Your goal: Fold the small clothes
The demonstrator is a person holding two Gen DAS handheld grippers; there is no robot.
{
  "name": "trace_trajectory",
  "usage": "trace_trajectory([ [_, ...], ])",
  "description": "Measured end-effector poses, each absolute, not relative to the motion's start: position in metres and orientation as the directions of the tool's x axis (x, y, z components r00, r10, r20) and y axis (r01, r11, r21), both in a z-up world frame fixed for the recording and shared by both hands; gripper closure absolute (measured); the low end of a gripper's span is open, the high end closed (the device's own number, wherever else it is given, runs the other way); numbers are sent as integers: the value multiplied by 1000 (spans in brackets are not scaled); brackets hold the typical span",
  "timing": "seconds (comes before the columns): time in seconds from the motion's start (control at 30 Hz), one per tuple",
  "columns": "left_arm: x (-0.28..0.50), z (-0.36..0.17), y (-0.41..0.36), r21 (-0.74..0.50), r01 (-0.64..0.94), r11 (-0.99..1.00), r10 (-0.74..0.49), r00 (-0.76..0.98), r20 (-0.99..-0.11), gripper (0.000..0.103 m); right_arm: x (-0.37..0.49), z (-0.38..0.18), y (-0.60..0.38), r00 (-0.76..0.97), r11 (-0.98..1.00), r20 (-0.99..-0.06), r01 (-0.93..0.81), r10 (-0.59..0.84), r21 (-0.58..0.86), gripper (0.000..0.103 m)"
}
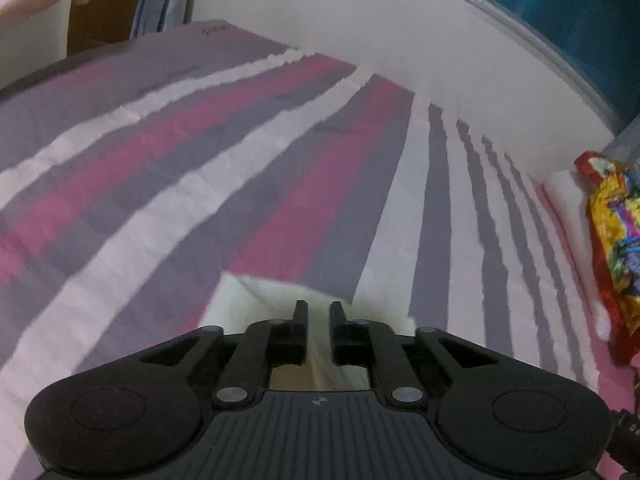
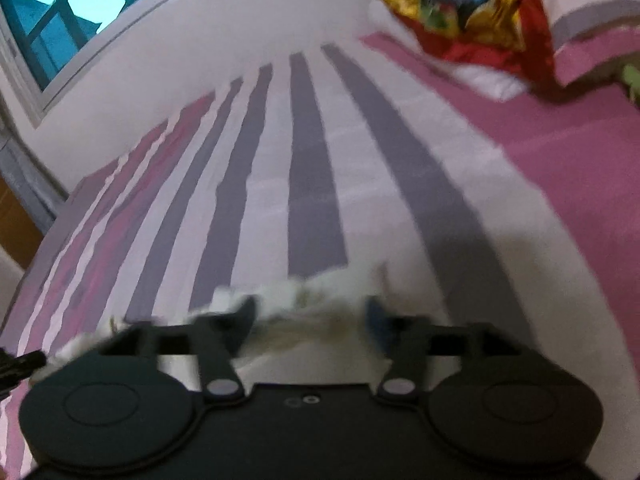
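A small white garment [image 1: 248, 300] lies on the striped bedsheet [image 1: 280, 160], just under my left gripper [image 1: 319, 312]. The left jaws stand a narrow gap apart, and the white cloth shows through that gap without being pinched. In the right wrist view the same white garment [image 2: 320, 292] looks blurred and rumpled on the bedsheet [image 2: 312, 160]. My right gripper [image 2: 312, 312] is wide open over it, with the cloth lying loose between the two fingers and neither pad pressing on it.
A crumpled red, yellow and blue cloth [image 1: 612, 240] [image 2: 460, 0] lies at the head of the bed beside a pillow [image 2: 592, 20]. A white wall with a window [image 2: 52, 12] runs along the bed's far side. A cupboard [image 1: 100, 12] stands past the far left corner.
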State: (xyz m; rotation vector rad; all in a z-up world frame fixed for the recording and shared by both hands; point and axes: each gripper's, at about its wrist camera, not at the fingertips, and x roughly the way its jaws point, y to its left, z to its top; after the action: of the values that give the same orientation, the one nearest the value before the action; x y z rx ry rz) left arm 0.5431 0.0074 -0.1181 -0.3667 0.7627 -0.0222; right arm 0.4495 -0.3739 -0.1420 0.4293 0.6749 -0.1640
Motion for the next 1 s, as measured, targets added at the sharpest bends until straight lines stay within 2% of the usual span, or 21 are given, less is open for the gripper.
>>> trace_trajectory([
  [0.03,542,-111,10,-327,-120,937,-134,741,-658,42,449,-138,-374,775,905,-632,283,-21,318,33],
  [0.07,540,-107,12,-316,-134,939,-109,757,-644,25,449,-134,-375,778,907,-628,279,-22,314,42],
  [0.1,535,-101,13,-301,-143,943,-78,784,-616,9,448,-131,-374,781,910,-624,283,-34,305,45],
  [0.17,527,-95,9,-269,-105,958,-76,808,-585,9,440,-122,-371,799,919,-598,285,-71,272,48],
  [0.23,522,-97,0,-243,-54,969,-110,784,-611,9,435,-119,-361,807,937,-588,238,-46,254,50],
  [0.47,496,-134,-45,-194,119,974,-221,698,-681,9,441,-141,-320,756,969,-653,132,37,209,58],
  [0.57,516,-149,-52,-163,88,983,-178,690,-702,10,449,-148,-312,747,976,-665,119,33,182,59],
  [0.7,537,-171,-28,-161,-40,986,-93,668,-738,10,458,-160,-333,723,971,-688,203,-61,127,61],
  [0.77,533,-177,-27,-97,-48,994,-40,668,-743,9,459,-168,-352,710,961,-699,244,-87,128,72],
  [0.8,529,-178,-24,-105,-37,994,-53,674,-736,9,457,-170,-356,711,958,-699,246,-76,146,72],
  [1.0,503,-162,-28,-88,-30,996,-44,678,-734,10,440,-156,-327,732,974,-680,186,-51,126,65],
])
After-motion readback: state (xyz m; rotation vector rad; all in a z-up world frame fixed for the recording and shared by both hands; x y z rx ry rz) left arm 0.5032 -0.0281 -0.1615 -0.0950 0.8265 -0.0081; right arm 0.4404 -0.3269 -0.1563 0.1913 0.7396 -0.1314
